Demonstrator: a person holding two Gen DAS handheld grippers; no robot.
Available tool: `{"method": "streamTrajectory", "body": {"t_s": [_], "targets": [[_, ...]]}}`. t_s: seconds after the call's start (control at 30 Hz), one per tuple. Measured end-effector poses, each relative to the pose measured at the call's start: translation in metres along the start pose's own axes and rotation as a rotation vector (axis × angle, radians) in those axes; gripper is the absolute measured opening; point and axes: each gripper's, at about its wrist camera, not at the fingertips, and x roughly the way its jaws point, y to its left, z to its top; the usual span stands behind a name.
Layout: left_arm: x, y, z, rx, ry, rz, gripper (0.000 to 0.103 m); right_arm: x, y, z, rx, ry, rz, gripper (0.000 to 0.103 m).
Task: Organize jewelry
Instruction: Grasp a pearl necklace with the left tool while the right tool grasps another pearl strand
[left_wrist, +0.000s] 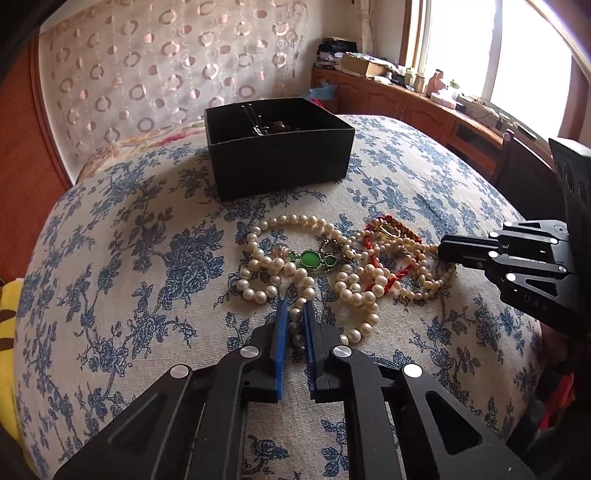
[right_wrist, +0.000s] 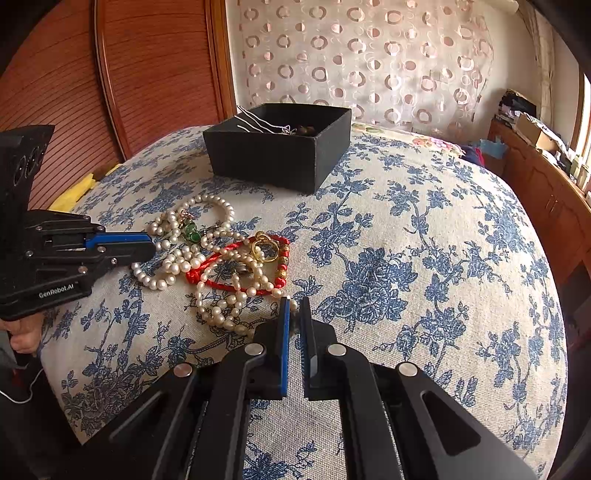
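Note:
A tangle of jewelry lies on the floral cloth: white pearl strands (left_wrist: 275, 266) (right_wrist: 221, 314), a green-stone pendant (left_wrist: 309, 259) (right_wrist: 191, 232), a red cord bracelet (left_wrist: 384, 273) (right_wrist: 221, 266) and a gold ring (right_wrist: 265, 248). My left gripper (left_wrist: 295, 314) is shut on a pearl strand at the near edge of the pile; it also shows in the right wrist view (right_wrist: 147, 243). My right gripper (right_wrist: 294, 310) is shut on the end of a small-pearl strand; it shows at the pile's right side in the left wrist view (left_wrist: 443, 249). A black open box (left_wrist: 277, 147) (right_wrist: 280, 146) stands behind the pile and holds some jewelry.
The floral blue-and-cream cloth (right_wrist: 424, 258) covers a rounded surface. A wooden sideboard (left_wrist: 424, 107) with clutter runs under the window at the right. A wooden panel (right_wrist: 147, 74) and a patterned curtain (right_wrist: 369, 55) stand behind.

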Motion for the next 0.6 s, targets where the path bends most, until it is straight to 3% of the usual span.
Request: {"method": "streamTrajectory", "body": {"t_s": [0.37, 0.6], "targets": [[-0.037, 0.019, 0.009, -0.078, -0.127, 0.005, 0.007, 0.0, 0.0, 0.0, 0.004, -0.001, 0.002, 0.006], [-0.061, 0.023, 0.038, -0.062, -0.2, 0.019, 0.007, 0.0, -0.003, 0.006, 0.026, -0.002, 0.021, 0.006]]}}
